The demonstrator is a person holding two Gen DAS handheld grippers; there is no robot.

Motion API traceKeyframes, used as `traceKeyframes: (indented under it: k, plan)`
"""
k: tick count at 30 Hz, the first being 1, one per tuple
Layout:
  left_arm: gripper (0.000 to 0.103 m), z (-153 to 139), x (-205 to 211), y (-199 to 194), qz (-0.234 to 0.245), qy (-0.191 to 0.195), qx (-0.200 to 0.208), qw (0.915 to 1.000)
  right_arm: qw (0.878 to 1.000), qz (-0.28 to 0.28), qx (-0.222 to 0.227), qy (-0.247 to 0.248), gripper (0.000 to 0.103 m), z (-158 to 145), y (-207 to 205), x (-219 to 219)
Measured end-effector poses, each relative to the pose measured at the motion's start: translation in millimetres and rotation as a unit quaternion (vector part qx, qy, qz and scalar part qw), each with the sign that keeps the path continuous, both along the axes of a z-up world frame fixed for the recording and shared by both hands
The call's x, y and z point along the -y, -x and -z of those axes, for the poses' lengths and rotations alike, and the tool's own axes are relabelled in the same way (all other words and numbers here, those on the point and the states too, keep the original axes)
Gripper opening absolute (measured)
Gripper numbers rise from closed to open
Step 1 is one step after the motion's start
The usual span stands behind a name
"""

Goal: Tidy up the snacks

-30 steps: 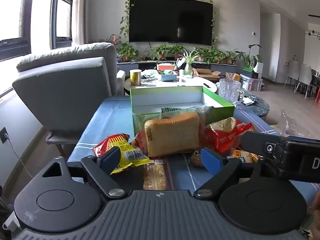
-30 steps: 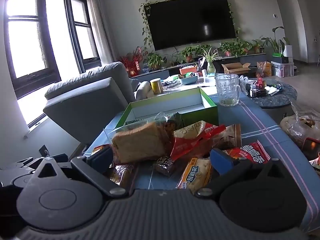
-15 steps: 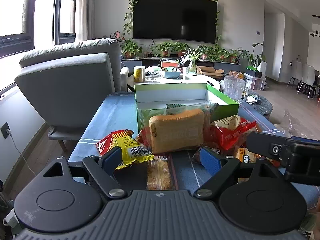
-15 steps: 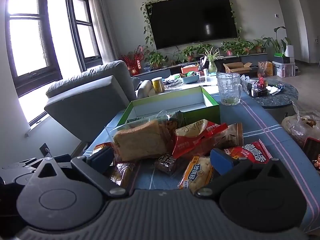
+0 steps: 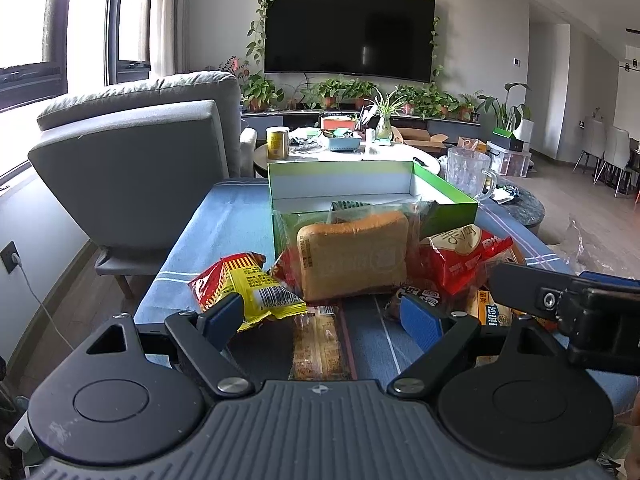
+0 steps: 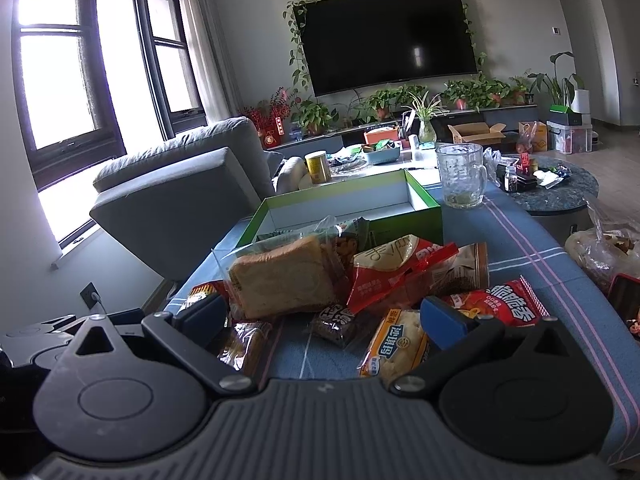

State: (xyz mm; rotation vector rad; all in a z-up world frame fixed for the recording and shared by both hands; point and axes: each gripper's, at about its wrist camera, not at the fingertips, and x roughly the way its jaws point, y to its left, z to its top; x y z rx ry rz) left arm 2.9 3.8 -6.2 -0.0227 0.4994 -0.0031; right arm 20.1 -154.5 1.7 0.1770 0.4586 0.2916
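Snacks (image 5: 352, 256) lie piled before the green box (image 5: 452, 204).

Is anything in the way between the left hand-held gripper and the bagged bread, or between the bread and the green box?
Nothing blocks the left hand-held gripper: only a flat biscuit pack lies on the cloth below. The bagged bread leans against the green box, whose near wall it must clear.

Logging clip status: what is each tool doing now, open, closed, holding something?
Left tool: open, holding nothing.
Right tool: open, holding nothing.
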Motion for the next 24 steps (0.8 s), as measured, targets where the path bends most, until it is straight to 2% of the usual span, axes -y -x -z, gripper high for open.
traceKeyframes:
  k: [24]
  plan:
    - [0.085, 1.6, -0.5, 0.2, 0.0, 0.001, -0.002, 1.0, 1.0, -0.001, -0.001, 0.002, 0.084, 1.8, 0.7, -3.1]
